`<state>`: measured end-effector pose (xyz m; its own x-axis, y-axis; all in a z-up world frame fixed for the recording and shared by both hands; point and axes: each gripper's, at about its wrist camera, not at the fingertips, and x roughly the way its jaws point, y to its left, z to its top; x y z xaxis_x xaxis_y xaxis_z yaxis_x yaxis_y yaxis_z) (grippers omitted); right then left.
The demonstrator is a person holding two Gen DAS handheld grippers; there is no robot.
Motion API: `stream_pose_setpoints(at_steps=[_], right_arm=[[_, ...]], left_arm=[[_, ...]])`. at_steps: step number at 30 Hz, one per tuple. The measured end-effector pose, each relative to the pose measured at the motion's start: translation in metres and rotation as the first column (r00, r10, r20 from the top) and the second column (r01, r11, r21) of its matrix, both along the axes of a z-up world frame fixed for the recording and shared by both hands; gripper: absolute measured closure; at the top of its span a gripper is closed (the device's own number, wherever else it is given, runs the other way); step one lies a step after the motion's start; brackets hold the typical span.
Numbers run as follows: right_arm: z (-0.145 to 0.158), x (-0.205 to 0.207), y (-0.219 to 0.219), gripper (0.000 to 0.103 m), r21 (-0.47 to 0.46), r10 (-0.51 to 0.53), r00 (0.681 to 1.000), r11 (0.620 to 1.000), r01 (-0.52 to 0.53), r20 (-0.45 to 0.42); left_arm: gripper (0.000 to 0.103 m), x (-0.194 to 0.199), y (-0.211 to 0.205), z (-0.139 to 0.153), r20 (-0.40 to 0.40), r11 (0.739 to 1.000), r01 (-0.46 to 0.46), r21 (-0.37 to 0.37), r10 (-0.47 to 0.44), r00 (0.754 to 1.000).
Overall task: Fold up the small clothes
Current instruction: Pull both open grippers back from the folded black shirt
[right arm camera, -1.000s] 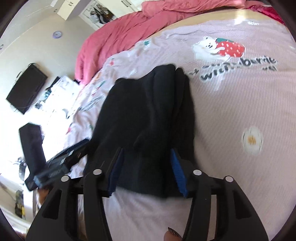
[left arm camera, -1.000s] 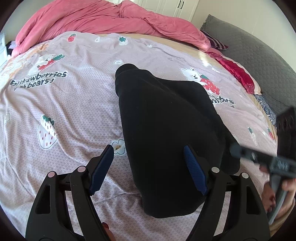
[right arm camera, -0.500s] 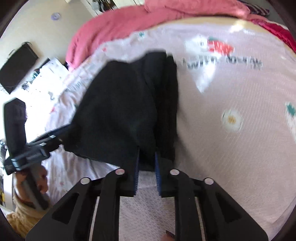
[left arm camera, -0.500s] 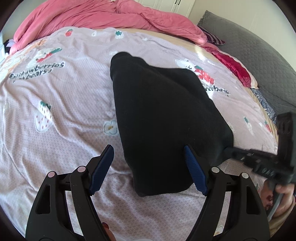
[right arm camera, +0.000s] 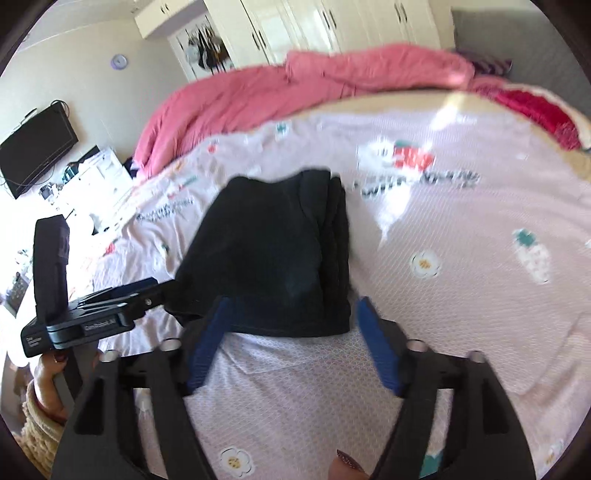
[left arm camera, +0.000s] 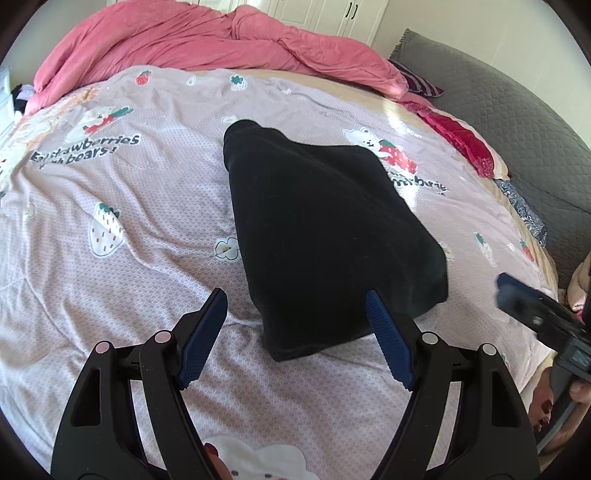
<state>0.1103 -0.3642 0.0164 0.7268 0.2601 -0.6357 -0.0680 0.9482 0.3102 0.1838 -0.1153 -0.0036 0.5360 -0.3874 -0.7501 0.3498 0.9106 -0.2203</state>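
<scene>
A black folded garment (left arm camera: pixel 325 229) lies flat on the pink printed bedsheet (left arm camera: pixel 110 206). It also shows in the right wrist view (right arm camera: pixel 273 251). My left gripper (left arm camera: pixel 295 325) is open and empty, held just above the garment's near edge. My right gripper (right arm camera: pixel 295 325) is open and empty, just short of the garment's near edge. The right gripper also shows at the right edge of the left wrist view (left arm camera: pixel 535 314). The left gripper shows at the left of the right wrist view (right arm camera: pixel 96 314).
A pink duvet (left arm camera: pixel 221 40) is bunched at the far end of the bed. A red cloth (left arm camera: pixel 461 136) and a grey headboard (left arm camera: pixel 517 122) lie at the right. White wardrobes (right arm camera: pixel 314 29) and a wall television (right arm camera: pixel 33 147) stand beyond the bed.
My right gripper was shut on the garment's edge half a second ago; it has let go, opened and drawn back. The left gripper stayed open and pulled back a little.
</scene>
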Motion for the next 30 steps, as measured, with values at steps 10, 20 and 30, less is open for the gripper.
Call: stream_pose_setpoints(at_steps=[10, 20, 30], right_arm=[[0.035, -0.053, 0.028, 0.004, -0.164, -0.025, 0.976, 0.985, 0.062, 0.218], [0.036, -0.081, 0.051, 0.004, -0.250, -0.017, 0.959, 0.964, 0.090, 0.282], [-0.005, -0.091, 0.061, 0.004, -0.189, -0.067, 0.986, 0.977, 0.095, 0.152]], left_arm=[[0.009, -0.036, 0.017, 0.020, 0.100, 1.000, 0.003, 0.004, -0.004, 0.995], [0.009, -0.069, 0.036, 0.019, 0.147, 1.000, -0.011, 0.009, 0.010, 0.989], [0.009, -0.091, 0.062, -0.012, 0.130, 0.998, -0.058, 0.026, 0.054, 0.990]])
